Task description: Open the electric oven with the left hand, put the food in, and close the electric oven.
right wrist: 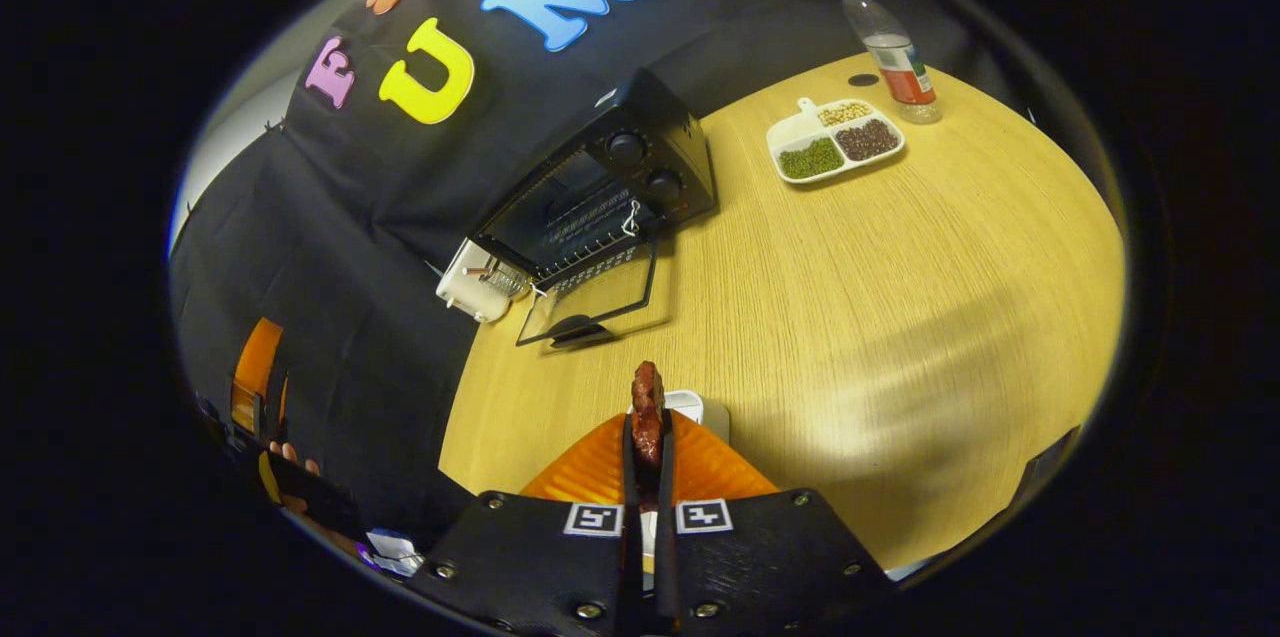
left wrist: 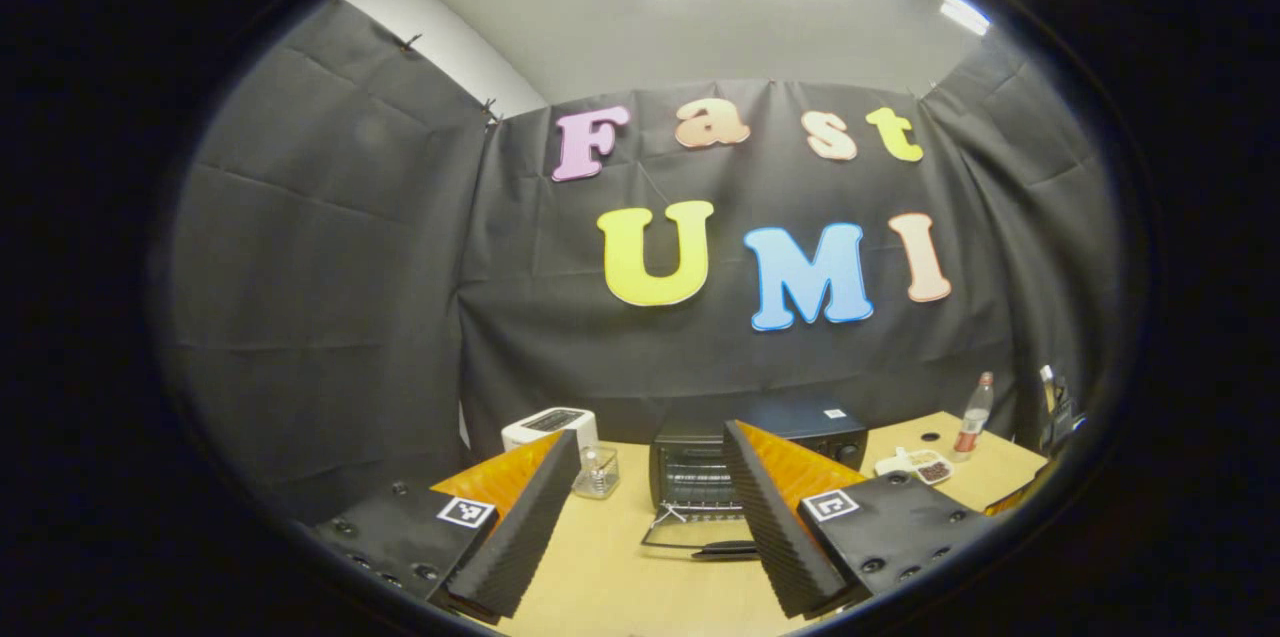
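Food (right wrist: 647, 407), a dark reddish-brown lumpy strip that looks like a piece of meat, stands pinched upright between the two fingers of the right gripper (right wrist: 647, 437), its top poking out above them. The fingers are closed flat against it from both sides. Just beyond the fingers, under the food, a small white dish (right wrist: 690, 407) rests on the counter (right wrist: 900, 317), which is pale wood with a fine grain.

Farther along the counter sits the electric oven (right wrist: 600, 202), a black box with two round knobs (right wrist: 645, 167) on its right-hand panel. Its glass door (right wrist: 590, 302) is dropped fully open and lies flat in front of the cavity, dark handle at the outer edge, and a wire rack shows inside. In the left gripper view the same oven (left wrist: 750, 462) faces the camera with the door (left wrist: 695, 532) down toward it and the rack visible behind.

A white toaster (left wrist: 548, 427) stands to the left of the oven, with a small clear glass container (left wrist: 596, 470) just in front of it. To the oven's right lies a white divided tray (right wrist: 835, 142) holding green, dark brown and pale grains in separate compartments, and near it an upright clear bottle (right wrist: 890, 52) with a red label.

The left gripper (left wrist: 650, 527) hangs above the near part of the counter, its fingers spread wide apart with nothing between them. The left gripper, held by a hand, shows at the lower left edge of the right gripper view.
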Available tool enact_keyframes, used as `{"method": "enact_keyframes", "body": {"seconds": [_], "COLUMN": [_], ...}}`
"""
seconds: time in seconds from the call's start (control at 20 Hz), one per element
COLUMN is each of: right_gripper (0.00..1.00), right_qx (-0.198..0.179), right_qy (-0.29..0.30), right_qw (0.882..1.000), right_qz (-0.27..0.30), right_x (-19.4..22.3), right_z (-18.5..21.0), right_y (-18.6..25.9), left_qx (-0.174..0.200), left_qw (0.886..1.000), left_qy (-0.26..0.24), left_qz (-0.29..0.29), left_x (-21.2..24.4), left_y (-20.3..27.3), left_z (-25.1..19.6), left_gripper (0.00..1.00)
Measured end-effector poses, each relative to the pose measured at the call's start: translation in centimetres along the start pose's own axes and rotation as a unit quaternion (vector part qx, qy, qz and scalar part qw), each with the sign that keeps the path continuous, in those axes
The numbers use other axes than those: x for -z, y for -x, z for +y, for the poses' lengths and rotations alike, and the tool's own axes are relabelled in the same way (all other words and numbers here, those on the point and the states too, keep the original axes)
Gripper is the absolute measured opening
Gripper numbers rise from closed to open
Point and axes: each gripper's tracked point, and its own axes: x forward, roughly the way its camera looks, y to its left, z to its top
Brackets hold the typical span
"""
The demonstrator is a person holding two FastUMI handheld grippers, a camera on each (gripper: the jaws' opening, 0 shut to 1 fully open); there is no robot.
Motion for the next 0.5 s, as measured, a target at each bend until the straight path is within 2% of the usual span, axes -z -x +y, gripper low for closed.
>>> {"method": "enact_keyframes", "body": {"seconds": [0.05, 0.15, 0.25, 0.3, 0.5], "right_gripper": [0.05, 0.05, 0.05, 0.05, 0.05], "right_qx": [-0.002, -0.012, -0.028, -0.032, -0.050], "right_qy": [-0.009, -0.036, -0.061, -0.066, -0.084], "right_qw": [1.000, 0.999, 0.997, 0.996, 0.992], "right_qz": [-0.003, -0.016, -0.040, -0.050, -0.085], "right_x": [-0.5, -1.8, -3.8, -4.4, -7.1], "right_z": [0.4, 1.9, 3.6, 4.3, 7.3], "right_y": [0.1, 0.2, -0.1, -0.3, -1.6], "left_qx": [0.001, 0.001, 0.008, 0.010, 0.014], "left_qw": [1.000, 1.000, 1.000, 1.000, 1.000], "left_qy": [-0.001, 0.006, 0.015, 0.015, 0.014], "left_qz": [-0.004, -0.011, -0.012, -0.011, -0.012], "left_x": [-0.3, -0.9, -1.0, -0.9, -0.9], "left_y": [-0.5, -1.6, -2.5, -3.0, -5.0], "left_z": [0.3, 0.9, 1.2, 1.7, 3.5], "left_gripper": [0.96, 1.00, 0.90, 1.00, 1.00]}}
